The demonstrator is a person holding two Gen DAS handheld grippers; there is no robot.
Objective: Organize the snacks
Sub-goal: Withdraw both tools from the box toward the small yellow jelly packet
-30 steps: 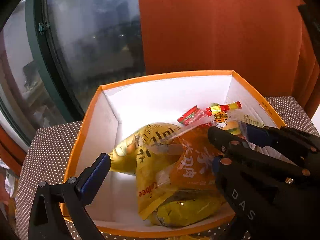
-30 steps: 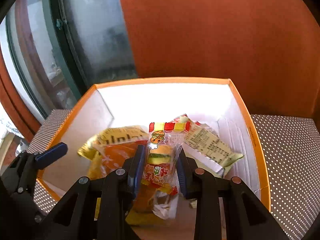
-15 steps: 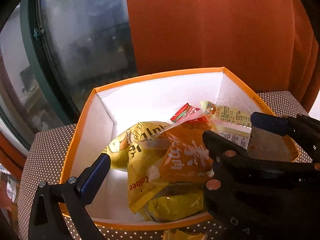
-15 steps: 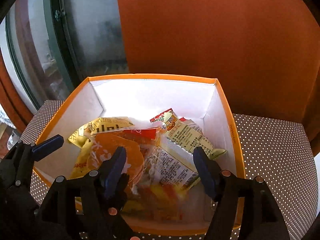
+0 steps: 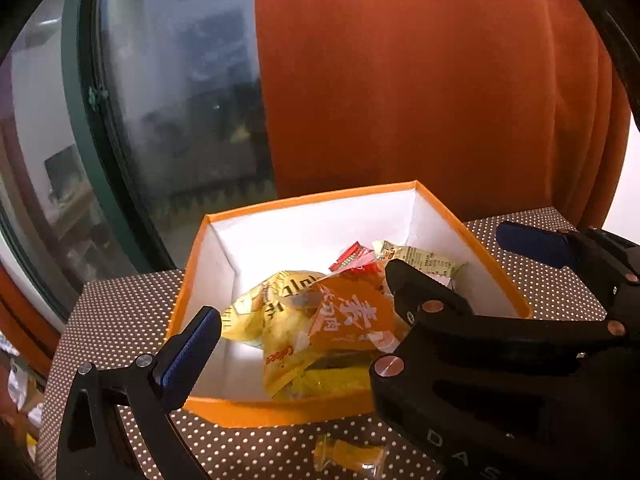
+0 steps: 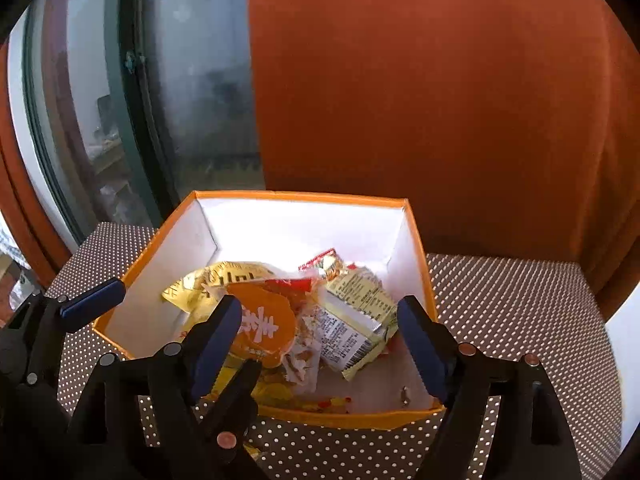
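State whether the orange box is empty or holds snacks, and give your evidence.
It holds snacks. The orange box is open-topped, and several packets lie piled on its floor, among them an orange packet and a yellow bag.

Orange-rimmed white cardboard box (image 6: 414, 248): one
Crinkly snack packets inside it: several, exact count unclear
Clear-wrapped orange candy (image 5: 352, 454) outside: one

Orange box (image 6: 416, 240) of snack packets (image 6: 352, 320) on dotted cloth (image 6: 512, 304) — right gripper (image 6: 320, 344) spread above, empty.
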